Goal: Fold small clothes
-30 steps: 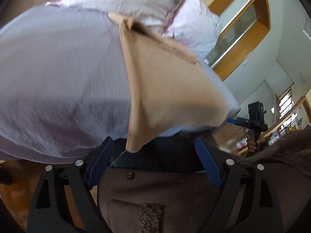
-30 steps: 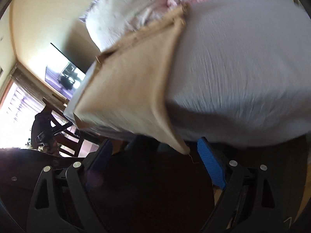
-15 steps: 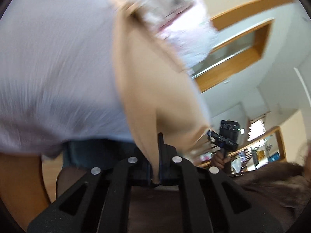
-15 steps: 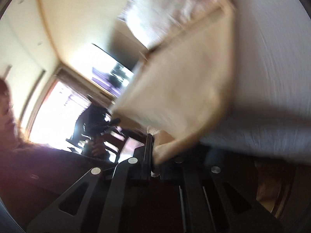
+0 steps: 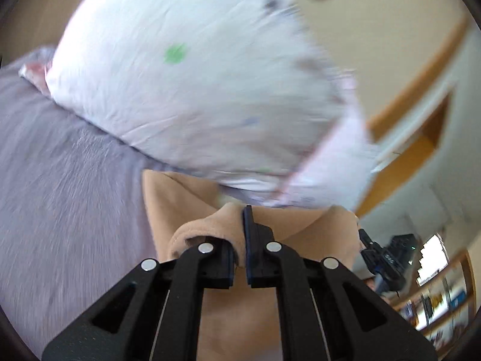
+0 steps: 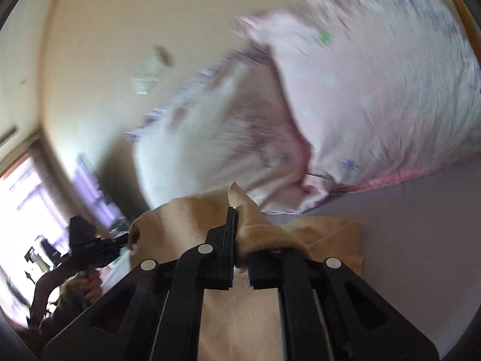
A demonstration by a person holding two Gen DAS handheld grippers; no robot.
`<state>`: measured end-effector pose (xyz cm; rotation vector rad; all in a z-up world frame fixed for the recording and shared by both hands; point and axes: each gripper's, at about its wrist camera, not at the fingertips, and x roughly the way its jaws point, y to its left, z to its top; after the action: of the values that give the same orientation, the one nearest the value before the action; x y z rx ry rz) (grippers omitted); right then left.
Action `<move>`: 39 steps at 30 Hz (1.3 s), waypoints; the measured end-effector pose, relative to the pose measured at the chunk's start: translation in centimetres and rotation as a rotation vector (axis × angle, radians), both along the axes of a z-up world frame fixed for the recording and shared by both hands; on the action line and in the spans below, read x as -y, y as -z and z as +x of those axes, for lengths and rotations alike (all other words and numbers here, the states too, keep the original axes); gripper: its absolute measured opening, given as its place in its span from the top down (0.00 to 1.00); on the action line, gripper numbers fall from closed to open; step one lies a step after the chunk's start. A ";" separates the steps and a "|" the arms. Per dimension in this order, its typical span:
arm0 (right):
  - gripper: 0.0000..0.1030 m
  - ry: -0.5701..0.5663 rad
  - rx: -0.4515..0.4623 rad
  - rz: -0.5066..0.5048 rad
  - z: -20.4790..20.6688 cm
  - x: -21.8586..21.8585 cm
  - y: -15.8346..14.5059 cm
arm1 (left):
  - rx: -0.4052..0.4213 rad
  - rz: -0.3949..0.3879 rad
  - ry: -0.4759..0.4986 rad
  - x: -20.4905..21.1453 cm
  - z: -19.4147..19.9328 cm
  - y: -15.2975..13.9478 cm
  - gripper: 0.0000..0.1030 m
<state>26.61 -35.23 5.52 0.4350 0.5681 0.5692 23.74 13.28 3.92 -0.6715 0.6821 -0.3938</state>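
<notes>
Left wrist view: left tongs (image 5: 239, 240) clamped on tan garment (image 5: 180, 198), level.

Your left tool (image 5: 239, 240) is matte black plastic: two angular linkage arms fan out toward the lens, each with triangular cut-outs near its base. Four round silver screw heads sit in a shallow arc across the arms, and a dark blue pad lines the inner face of one finger (image 5: 248, 228). Your right tool (image 6: 237, 234) is built the same way, black arms with silver screws. Your left hand (image 6: 90, 288) shows bare skin around a black handle, blurred.
</notes>
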 end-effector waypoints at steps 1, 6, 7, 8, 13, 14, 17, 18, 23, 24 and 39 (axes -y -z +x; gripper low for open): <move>0.93 0.027 -0.065 -0.003 2.4 -0.2 1.6 | -0.033 -0.007 -0.011 -0.2 1.0 0.9 0.95; 0.92 0.100 -0.345 0.041 8.4 0.4 7.6 | -0.243 -0.159 -0.061 -1.8 5.4 7.1 0.93; 0.92 0.103 -0.370 0.072 8.9 0.8 8.0 | -0.245 -0.190 -0.058 -2.2 5.2 7.4 0.91; 0.89 0.107 -0.381 0.098 9.2 1.1 8.1 | -0.241 -0.224 -0.055 -2.6 4.8 7.6 0.80; 0.04 0.288 -0.205 0.067 6.8 2.9 4.7 | -0.144 -0.230 -0.113 -4.7 1.1 4.6 0.47; 0.04 0.269 -0.178 0.086 6.0 3.2 4.2 | -0.135 -0.224 -0.106 -4.7 0.7 4.0 0.46; 0.04 0.122 -0.207 0.104 4.0 2.3 4.2 | -0.131 -0.170 -0.064 -5.1 -1.6 2.8 0.43; 0.04 0.077 -0.218 0.102 3.3 1.6 4.5 | -0.136 -0.153 -0.047 -5.0 -2.2 2.6 0.42; 0.04 0.003 -0.367 -0.081 2.4 -1.8 8.0 | -0.215 -0.073 0.022 -4.0 -4.7 3.7 0.35; 0.04 0.002 -0.326 -0.103 2.0 -2.0 7.8 | -0.239 -0.056 0.026 -3.6 -4.9 4.3 0.35; 0.04 0.087 -0.190 0.280 0.5 6.5 6.2 | -0.359 -0.140 -0.076 -1.2 -3.4 7.2 0.80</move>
<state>27.15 -41.69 -0.72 0.7813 0.6505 0.5284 20.32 14.51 -3.28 -0.9106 0.9713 -0.2537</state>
